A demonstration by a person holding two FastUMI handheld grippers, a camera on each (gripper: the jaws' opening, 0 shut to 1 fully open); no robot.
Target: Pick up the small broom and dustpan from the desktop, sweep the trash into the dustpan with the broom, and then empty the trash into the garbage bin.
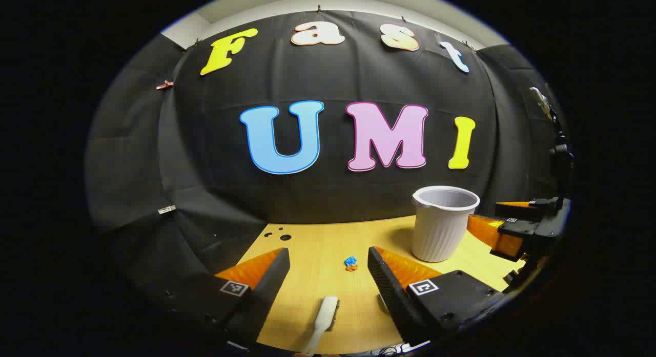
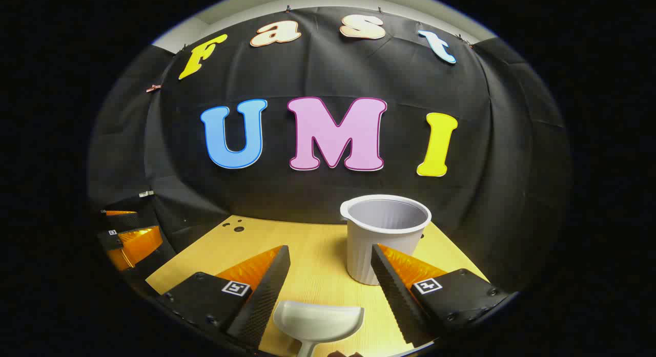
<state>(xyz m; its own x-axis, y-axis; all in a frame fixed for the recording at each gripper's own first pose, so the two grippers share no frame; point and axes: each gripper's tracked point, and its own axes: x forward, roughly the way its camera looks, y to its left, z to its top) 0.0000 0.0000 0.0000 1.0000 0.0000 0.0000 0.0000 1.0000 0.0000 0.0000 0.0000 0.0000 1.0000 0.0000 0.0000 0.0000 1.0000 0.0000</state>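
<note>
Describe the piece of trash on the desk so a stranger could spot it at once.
On the light wooden desktop, look left of the white ribbed plastic bin. There lies a small crumpled blue-and-orange scrap, beyond the white broom head. It is the only brightly coloured item there.

On the counter (image 1: pixel 307 254), the garbage bin (image 1: pixel 444 224) stood upright toward the back right, near the booth wall. The trash (image 1: pixel 351 263) lay in front of it and to its left, apart from it. The small broom (image 1: pixel 323 318) lay nearer than the trash. In the right gripper view, the dustpan (image 2: pixel 319 322) lay in front of the bin, apart from it.
</note>
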